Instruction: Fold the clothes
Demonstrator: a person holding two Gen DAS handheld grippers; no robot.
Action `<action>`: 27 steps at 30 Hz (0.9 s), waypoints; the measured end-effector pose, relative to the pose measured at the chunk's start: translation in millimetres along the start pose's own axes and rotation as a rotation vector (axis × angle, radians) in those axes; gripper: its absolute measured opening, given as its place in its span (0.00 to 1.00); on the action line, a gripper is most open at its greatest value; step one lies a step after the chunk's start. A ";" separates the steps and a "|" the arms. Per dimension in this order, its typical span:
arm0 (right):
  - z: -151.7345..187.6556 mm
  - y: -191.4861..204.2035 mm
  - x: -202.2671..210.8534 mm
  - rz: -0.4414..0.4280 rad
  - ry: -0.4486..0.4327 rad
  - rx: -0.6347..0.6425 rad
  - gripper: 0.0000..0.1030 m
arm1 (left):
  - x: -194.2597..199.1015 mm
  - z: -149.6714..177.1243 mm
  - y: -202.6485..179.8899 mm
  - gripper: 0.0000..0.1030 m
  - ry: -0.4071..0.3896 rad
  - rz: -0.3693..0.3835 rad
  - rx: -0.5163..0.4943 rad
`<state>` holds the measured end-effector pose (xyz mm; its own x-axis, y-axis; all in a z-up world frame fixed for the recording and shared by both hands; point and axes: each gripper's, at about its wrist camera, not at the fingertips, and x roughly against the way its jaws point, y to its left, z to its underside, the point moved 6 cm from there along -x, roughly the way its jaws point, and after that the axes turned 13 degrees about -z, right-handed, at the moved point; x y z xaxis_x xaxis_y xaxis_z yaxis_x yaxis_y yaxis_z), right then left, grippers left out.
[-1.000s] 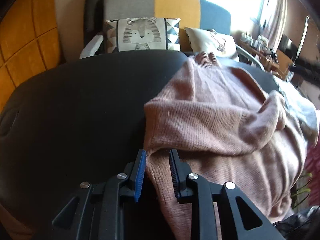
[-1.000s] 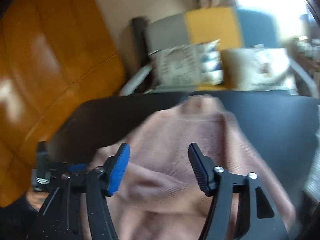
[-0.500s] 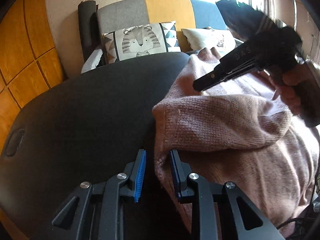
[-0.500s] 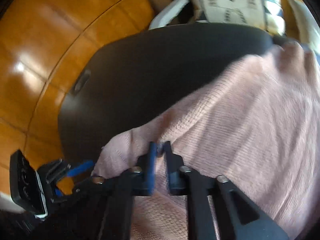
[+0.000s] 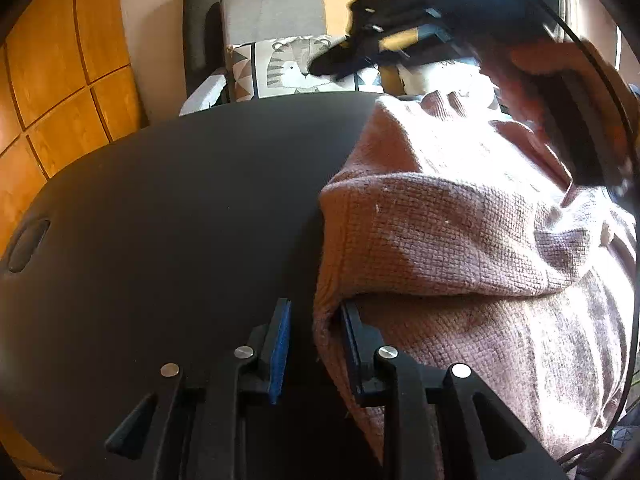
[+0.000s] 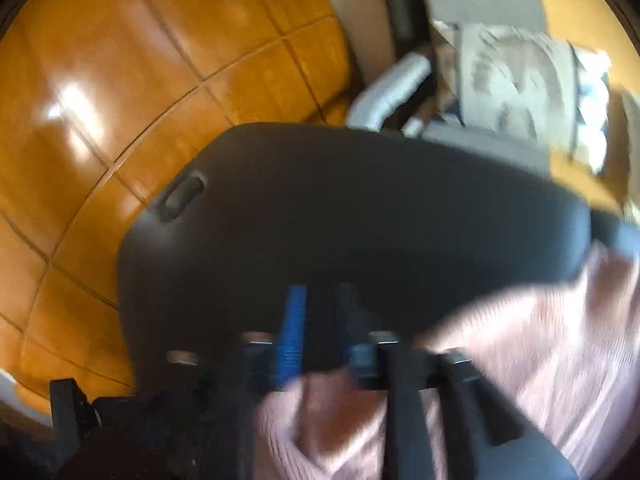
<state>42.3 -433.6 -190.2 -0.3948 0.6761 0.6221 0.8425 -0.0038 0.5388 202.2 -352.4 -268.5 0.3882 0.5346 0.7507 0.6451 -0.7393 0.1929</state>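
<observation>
I am letting go with my right tongs [image 6: 316, 320]: half a second ago they were pinched shut on a fold of the pink sweater [image 5: 460, 240] near its left edge, and now their jaws are opening with only dark desk [image 5: 180, 220] showing between the tips, the knit blurred below and beside them. In the left wrist view the right tongs are lifting away, up high in front of the tiger cushion [image 5: 296, 68], where a moment ago they were low over the garment. The sweater is lying on the right side of the desk, and the sleeve I carried over is now resting across the body as a thick fold with a rounded left edge. My left tongs [image 5: 314, 344] have barely moved; they are part open, straddling the sweater's near left edge, the right pad touching the knit and the blue pad [image 5: 280, 348] standing clear of it, so I am not pinching anything there. I judge that the sleeve fold is now placed, and that the next step is taking this near edge to fold the hem upward. The fold looks loose and could slip if I tug.
</observation>
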 end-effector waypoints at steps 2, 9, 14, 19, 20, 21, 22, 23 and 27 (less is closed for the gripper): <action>15.0 -9.0 13.1 0.039 -0.023 -0.030 0.61 | 3.2 -2.0 -0.2 0.23 -0.021 0.000 -0.001; 57.2 -32.4 15.7 0.079 0.017 -0.131 0.61 | 10.1 -5.3 -5.9 0.24 -0.094 -0.031 -0.065; 67.8 -10.9 -38.4 0.028 0.169 -0.042 0.06 | 11.1 -1.2 -7.7 0.24 -0.089 -0.038 -0.067; 19.3 26.1 -31.9 0.030 0.060 0.142 0.06 | 7.9 3.8 -5.9 0.24 -0.069 -0.040 -0.063; 5.6 31.0 -30.5 0.037 0.040 0.167 0.06 | 7.6 4.6 -6.0 0.24 -0.065 -0.042 -0.065; -5.6 33.3 -33.6 0.034 0.039 0.184 0.06 | 7.2 5.4 -6.2 0.24 -0.062 -0.044 -0.066; -10.9 33.0 -39.8 0.027 0.051 0.197 0.06 | 7.4 4.5 -5.8 0.24 -0.063 -0.046 -0.063; -15.0 31.8 -47.6 0.014 0.069 0.203 0.09 | 7.0 3.4 -4.9 0.24 -0.061 -0.051 -0.058; 3.6 0.7 -91.8 -0.038 0.208 0.050 0.18 | 6.7 5.4 -1.5 0.24 -0.042 -0.061 -0.048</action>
<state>80.4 -493.1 -248.9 -0.4892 0.5088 0.7083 0.8406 0.0587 0.5384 207.5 -345.5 -267.2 0.3772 0.5948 0.7099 0.6362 -0.7235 0.2681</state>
